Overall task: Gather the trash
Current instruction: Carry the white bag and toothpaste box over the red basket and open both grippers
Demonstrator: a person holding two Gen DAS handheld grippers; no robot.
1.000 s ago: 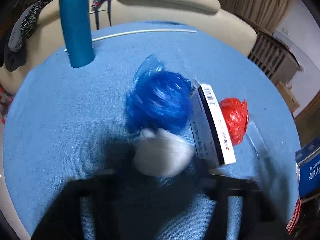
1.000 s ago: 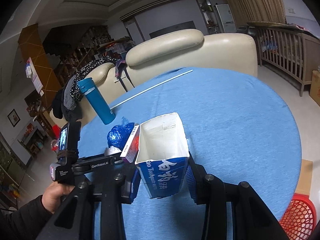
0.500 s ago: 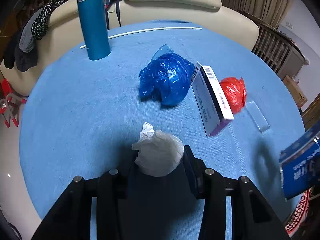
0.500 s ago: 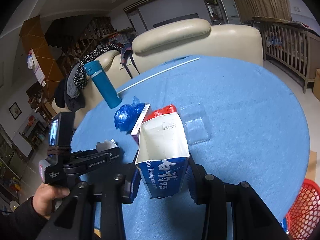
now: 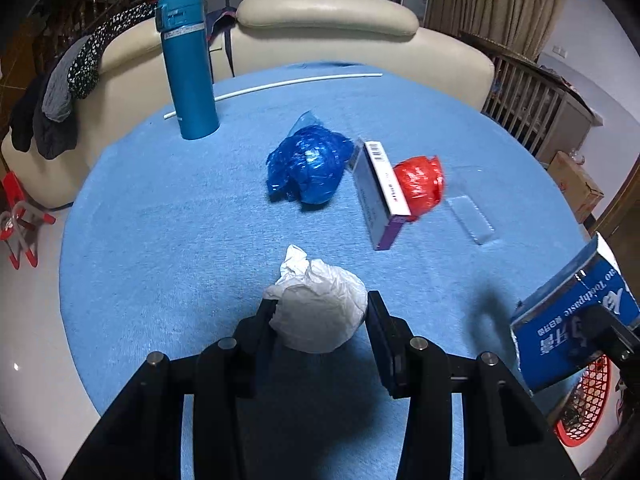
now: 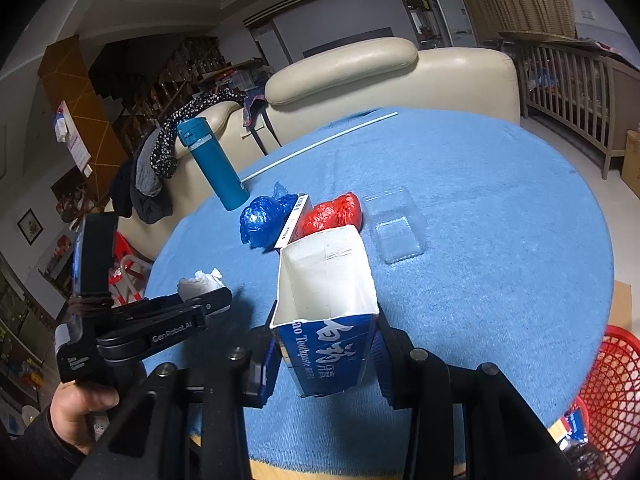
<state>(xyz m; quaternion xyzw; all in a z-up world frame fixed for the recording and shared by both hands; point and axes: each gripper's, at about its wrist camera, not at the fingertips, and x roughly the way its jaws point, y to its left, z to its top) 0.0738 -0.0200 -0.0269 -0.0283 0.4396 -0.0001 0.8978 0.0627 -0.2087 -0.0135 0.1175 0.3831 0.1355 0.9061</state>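
Note:
A crumpled white paper wad (image 5: 316, 304) sits pinched between the fingers of my left gripper (image 5: 321, 305), lifted just above the blue tablecloth (image 5: 160, 240). My right gripper (image 6: 327, 344) is shut on a blue toothpaste box (image 6: 326, 304) whose open top faces away from me; the same box (image 5: 572, 320) shows at the right edge of the left wrist view. In the right wrist view the left gripper (image 6: 208, 300) and its wad (image 6: 200, 282) hang to the left of the box. A blue plastic bag (image 5: 308, 164), a white and purple carton (image 5: 380, 188), a red bag (image 5: 420, 184) and a clear plastic blister (image 5: 470, 220) lie mid-table.
A tall teal flask (image 5: 188, 68) stands at the far left of the table beside a thin white rod (image 5: 272, 86). A red mesh basket (image 6: 612, 392) sits on the floor beyond the table's right edge. A cream sofa (image 5: 328, 16) with clothes draped on it backs the table.
My left gripper has drawn back and up from the trash pile with the white wad in it. My right gripper has carried the toothpaste box toward the table's right edge, and more of the basket shows.

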